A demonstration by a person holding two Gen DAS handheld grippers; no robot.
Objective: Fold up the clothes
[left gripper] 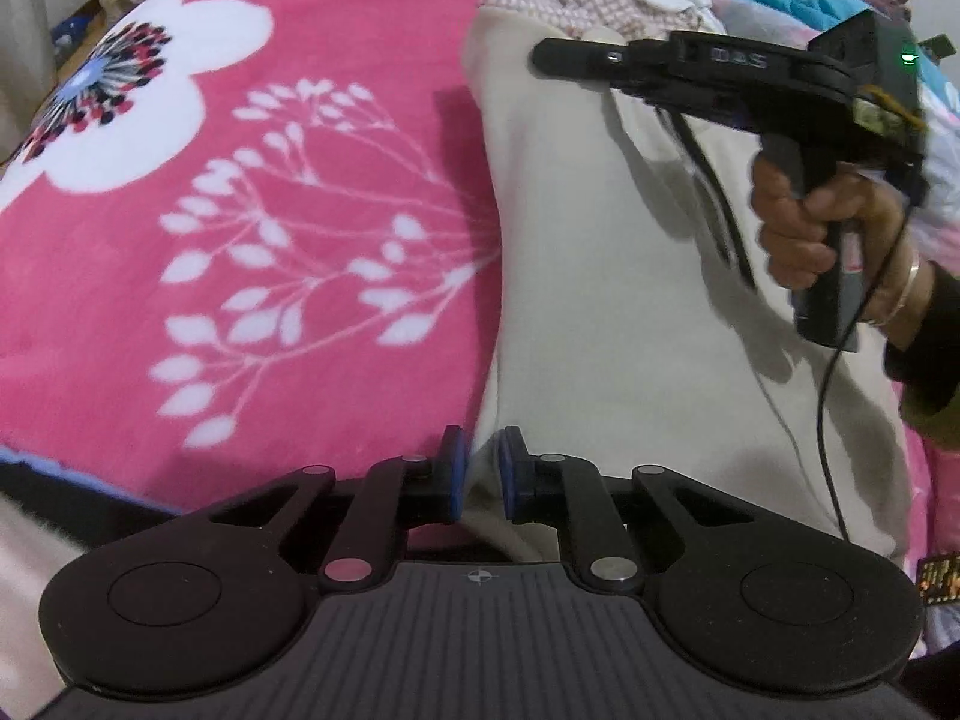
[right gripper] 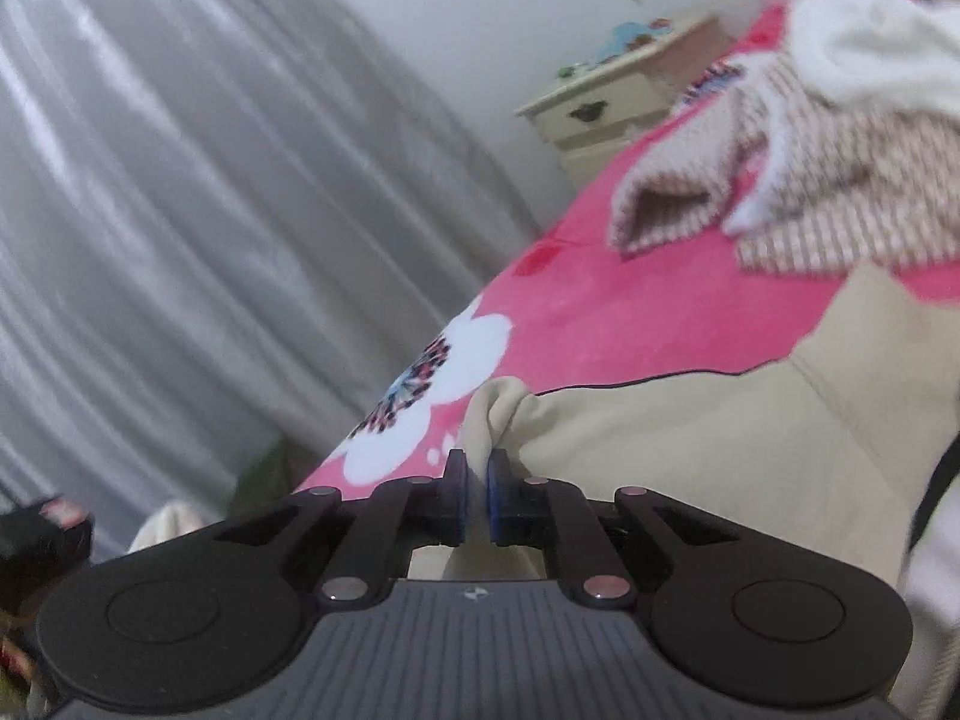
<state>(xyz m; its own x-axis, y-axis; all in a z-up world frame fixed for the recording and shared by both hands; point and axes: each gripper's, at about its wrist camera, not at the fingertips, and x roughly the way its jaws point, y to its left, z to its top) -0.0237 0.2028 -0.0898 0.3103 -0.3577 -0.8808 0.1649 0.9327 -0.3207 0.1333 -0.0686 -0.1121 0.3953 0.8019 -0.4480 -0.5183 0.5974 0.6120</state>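
While both grippers pinch it, cream garment (left gripper: 600, 276) lengthwise — running away

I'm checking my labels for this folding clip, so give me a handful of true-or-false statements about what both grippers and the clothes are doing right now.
1. The left gripper has its jaws shut on the cream garment. True.
2. The right gripper is open and holds nothing. False: its jaws pinch a bunched edge of the same cream garment.
3. The garment lies on a plain blue sheet. False: it lies on a pink floral blanket.
4. A checked garment lies farther up the bed, apart from the cream one. True.
5. A cream nightstand stands beside the bed. True.
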